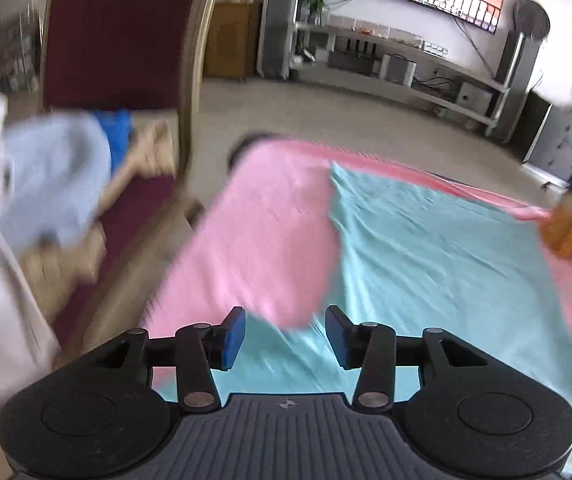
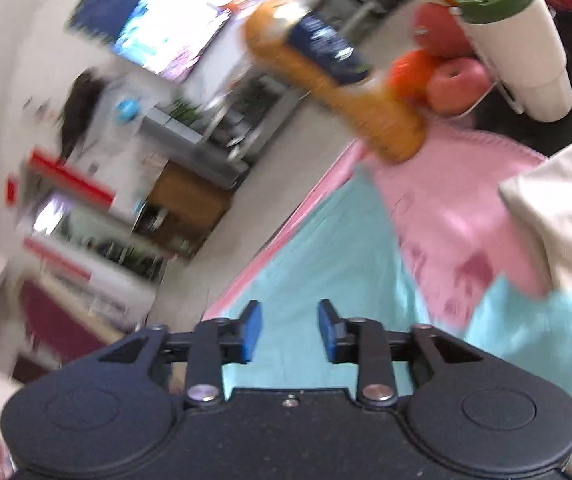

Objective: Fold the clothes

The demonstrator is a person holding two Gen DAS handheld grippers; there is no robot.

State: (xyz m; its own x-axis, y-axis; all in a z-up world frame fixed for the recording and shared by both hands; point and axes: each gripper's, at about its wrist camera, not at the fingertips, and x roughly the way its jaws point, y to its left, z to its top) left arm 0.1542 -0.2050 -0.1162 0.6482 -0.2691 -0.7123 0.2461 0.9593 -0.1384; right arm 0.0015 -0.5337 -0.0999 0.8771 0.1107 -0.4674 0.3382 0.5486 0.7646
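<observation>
Over at 9 o'clock in the left wrist view, a maroon chair carries a heap of clothes, light blue on top, all pretty blurry. Moving right, the left hand-held gripper has its blue pads wide apart with nothing between them, hovering over a teal garment spread on a pink cloth covering the bench. A pink flap lies folded over the teal at 12 o'clock from the pads. In the right wrist view, the right hand-held gripper is also wide and empty above the teal garment. At 1 o'clock sit an orange bottle, fruit and a white tumbler.
</observation>
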